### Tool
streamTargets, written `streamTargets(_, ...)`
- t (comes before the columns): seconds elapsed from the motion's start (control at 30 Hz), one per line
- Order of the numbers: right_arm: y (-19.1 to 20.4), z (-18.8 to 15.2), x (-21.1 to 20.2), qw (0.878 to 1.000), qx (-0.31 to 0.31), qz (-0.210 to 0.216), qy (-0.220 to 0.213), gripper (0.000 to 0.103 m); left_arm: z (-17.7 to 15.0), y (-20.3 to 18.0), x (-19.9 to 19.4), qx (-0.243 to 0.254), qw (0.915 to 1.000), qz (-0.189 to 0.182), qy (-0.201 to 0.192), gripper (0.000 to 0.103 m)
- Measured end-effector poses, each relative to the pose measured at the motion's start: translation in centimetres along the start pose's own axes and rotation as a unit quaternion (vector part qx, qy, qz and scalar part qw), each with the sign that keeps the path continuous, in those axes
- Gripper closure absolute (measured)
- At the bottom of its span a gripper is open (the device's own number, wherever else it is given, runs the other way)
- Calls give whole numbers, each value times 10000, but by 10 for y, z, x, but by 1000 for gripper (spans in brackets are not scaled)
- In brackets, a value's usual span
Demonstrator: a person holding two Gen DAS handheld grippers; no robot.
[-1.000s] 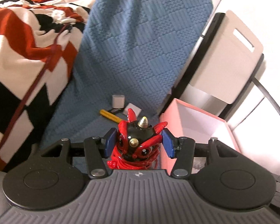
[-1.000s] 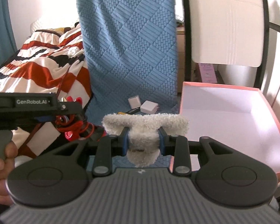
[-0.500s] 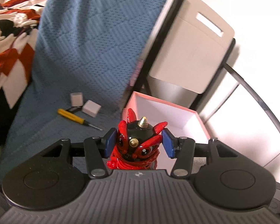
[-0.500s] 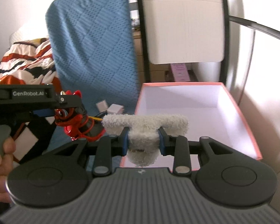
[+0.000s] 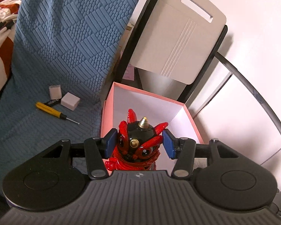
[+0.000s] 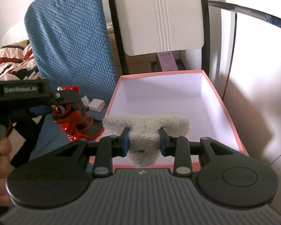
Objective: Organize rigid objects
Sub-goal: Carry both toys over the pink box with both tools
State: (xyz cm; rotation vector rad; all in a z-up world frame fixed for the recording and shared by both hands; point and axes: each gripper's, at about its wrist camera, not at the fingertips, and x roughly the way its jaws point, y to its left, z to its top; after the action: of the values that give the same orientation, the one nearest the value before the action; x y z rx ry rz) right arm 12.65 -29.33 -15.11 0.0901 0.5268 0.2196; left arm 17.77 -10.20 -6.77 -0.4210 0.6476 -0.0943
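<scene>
My left gripper [image 5: 139,142] is shut on a red and black dragon figurine [image 5: 138,146] with a gold horn, held at the near left edge of an open pink box [image 5: 110,101] with a white inside. My right gripper [image 6: 143,140] is shut on a fluffy white toy [image 6: 146,125], held over the near end of the pink box [image 6: 226,112]. The right wrist view also shows the left gripper [image 6: 65,106] with the figurine [image 6: 76,120] beside the box's left wall.
A yellow-handled screwdriver [image 5: 50,109], a white cube [image 5: 70,101] and a small white block [image 5: 55,91] lie on the blue quilted seat [image 5: 37,127]. A white chair back [image 5: 176,43] with a black frame stands behind the box. A patterned blanket [image 6: 13,67] lies at the left.
Both grippers have moved right, from over the blue seat toward the pink box, each carrying its toy. The box now lies directly ahead of both.
</scene>
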Motion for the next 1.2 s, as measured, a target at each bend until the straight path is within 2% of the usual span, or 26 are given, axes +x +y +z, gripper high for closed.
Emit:
streamTargets(0.17, -15, 14, 16, 9998, -13, 82, 163, 69, 2, -10, 26, -127, 9999, 71, 74, 45)
streamTargets(0.43, -40, 28, 60, 9981, -53, 90, 613, 69, 4, -22, 78, -23, 9995, 143, 279, 45)
streamTargets(0.73, -62, 27, 120, 9918, 8, 182, 1261, 68, 2, -23, 138, -35, 9968, 230, 769, 44)
streamTargets(0.97, -77, 18, 144, 9878, 43, 164, 1551, 68, -8, -24, 163, 49, 9940, 295, 1050, 44)
streamTargets(1.2, -88, 11, 152, 9866, 141, 185, 1613, 67, -19, -24, 178, 75, 9917, 305, 1250, 42)
